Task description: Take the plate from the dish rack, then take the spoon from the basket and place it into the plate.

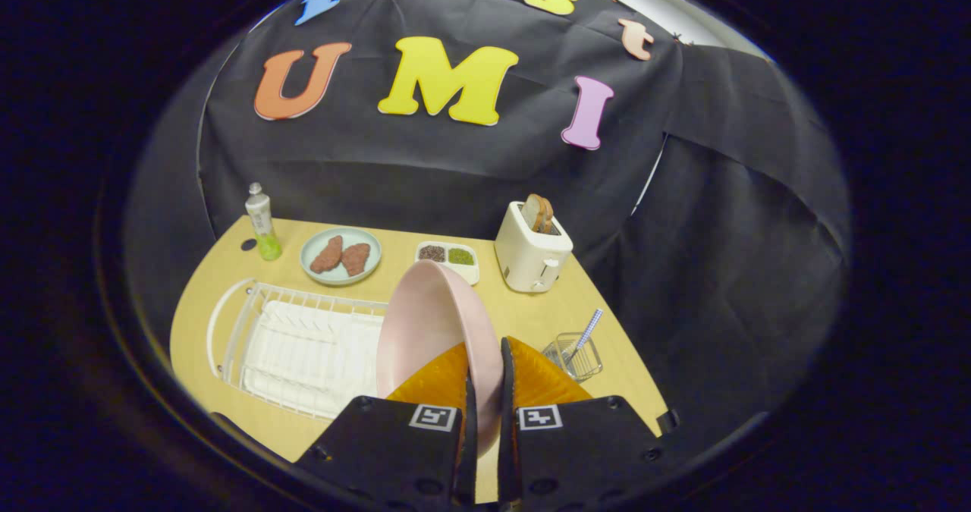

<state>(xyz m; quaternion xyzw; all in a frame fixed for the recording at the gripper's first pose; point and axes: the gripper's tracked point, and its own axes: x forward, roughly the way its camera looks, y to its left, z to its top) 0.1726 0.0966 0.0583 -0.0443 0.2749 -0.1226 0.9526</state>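
Gripper view shows the gripper [485,360] clamped on the rim of the pink plate [425,322], held on edge above the table, right of the dish rack [303,345]. The plate looks stiff, smooth and breakable (likely slippery), so a firm rim hold suits it.

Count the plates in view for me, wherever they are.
2. The pink plate is clamped on edge between the gripper fingers, above the dish rack. The pale green plate with two patties sits beyond the rack.
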